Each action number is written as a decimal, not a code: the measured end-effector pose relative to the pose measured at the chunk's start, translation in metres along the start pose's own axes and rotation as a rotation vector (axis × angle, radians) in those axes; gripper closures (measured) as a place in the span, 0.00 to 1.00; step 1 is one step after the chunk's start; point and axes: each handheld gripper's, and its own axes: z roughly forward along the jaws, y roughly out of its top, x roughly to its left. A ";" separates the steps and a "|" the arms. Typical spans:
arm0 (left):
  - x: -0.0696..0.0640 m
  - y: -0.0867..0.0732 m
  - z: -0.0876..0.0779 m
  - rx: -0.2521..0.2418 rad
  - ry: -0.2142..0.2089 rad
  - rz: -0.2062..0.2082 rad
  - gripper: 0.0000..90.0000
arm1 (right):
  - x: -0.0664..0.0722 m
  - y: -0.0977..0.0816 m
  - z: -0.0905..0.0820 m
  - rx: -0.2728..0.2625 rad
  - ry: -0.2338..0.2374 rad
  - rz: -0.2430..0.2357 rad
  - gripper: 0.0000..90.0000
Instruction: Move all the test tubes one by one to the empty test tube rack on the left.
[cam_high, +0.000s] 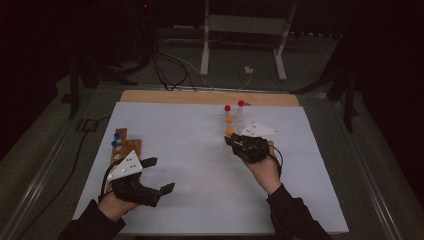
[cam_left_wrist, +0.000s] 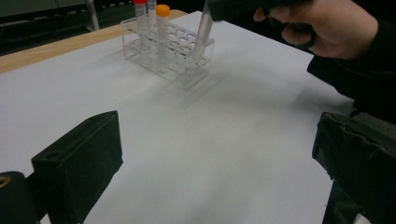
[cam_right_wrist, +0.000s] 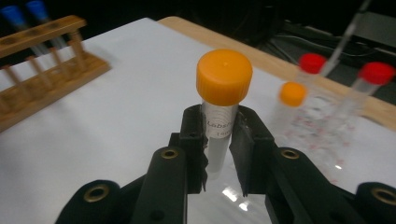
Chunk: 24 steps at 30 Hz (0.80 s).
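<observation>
Left gripper: nearest the person, low over the white sheet at its near left; jaws stand wide apart with nothing between them, as the left gripper view also shows.

Right gripper: jaws clamped on the orange-capped tube, pads pressing its clear body just under the cap; in the high view it sits right of centre, at the near end of the clear rack.

Tube position: held in the jaws, above the sheet; from the left gripper view its lower end seems to be at or just over the rack's near corner, though I cannot tell whether it is seated in a hole.

Tube axis: long axis close to upright, cap up, slightly tilted in the left gripper view.

Clear rack contents: another orange-capped tube and two red-capped tubes, standing upright.

Wooden rack: far left, well apart, holding blue-capped tubes.

Risk, slip: the grip is narrow and high on smooth plastic; a jerk could let the tube slide or swing.

Risk, snag: if tilted, its tip could catch the rack's edge and shove or tip the light rack, upsetting the standing tubes.
</observation>
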 end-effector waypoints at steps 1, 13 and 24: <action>-0.001 0.001 0.000 -0.001 -0.002 0.001 0.03 | 0.003 -0.001 0.000 0.000 0.014 -0.004 0.83; -0.011 0.011 0.004 -0.012 -0.053 0.020 0.05 | 0.038 -0.020 -0.002 0.022 0.114 -0.049 0.83; -0.025 0.019 0.018 -0.021 -0.088 0.060 0.15 | 0.069 -0.032 -0.005 0.039 0.226 -0.101 0.83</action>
